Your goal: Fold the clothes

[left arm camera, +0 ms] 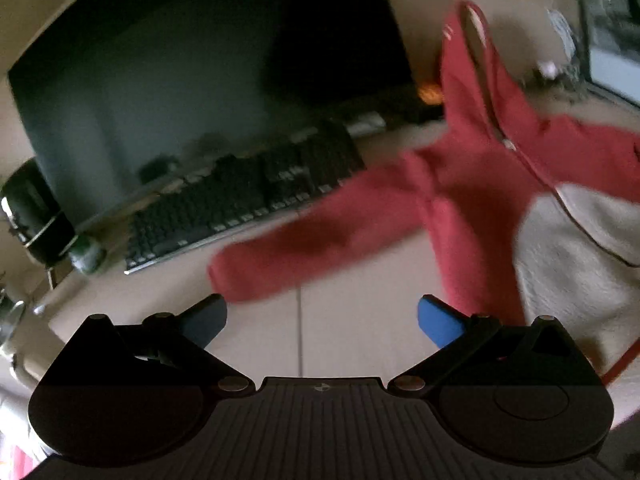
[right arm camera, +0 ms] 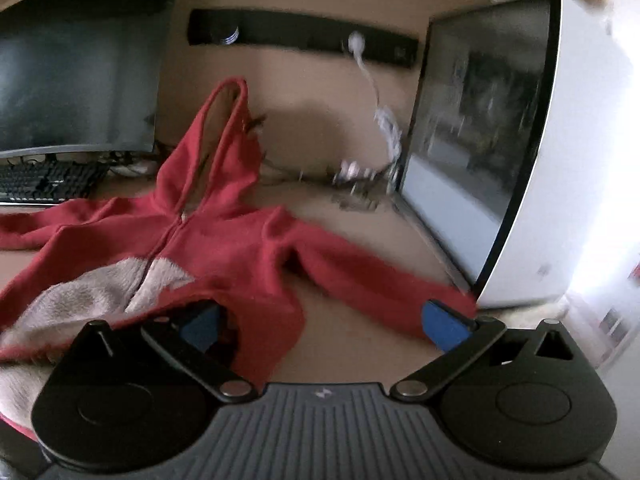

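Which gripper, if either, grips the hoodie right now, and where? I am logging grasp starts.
Neither. Left gripper and right gripper are open above the red hoodie.

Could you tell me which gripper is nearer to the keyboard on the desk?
Left. The left gripper hovers open just short of the keyboard; from the right gripper, the keyboard sits far off beyond the red hoodie.

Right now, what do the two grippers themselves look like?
Both match: the left gripper and right gripper have black bodies with ribbed centre plates bearing a small logo, round side housings, silver pivot screws, black linkage arms and blue-padded jaws. No cables or sleeves visible.
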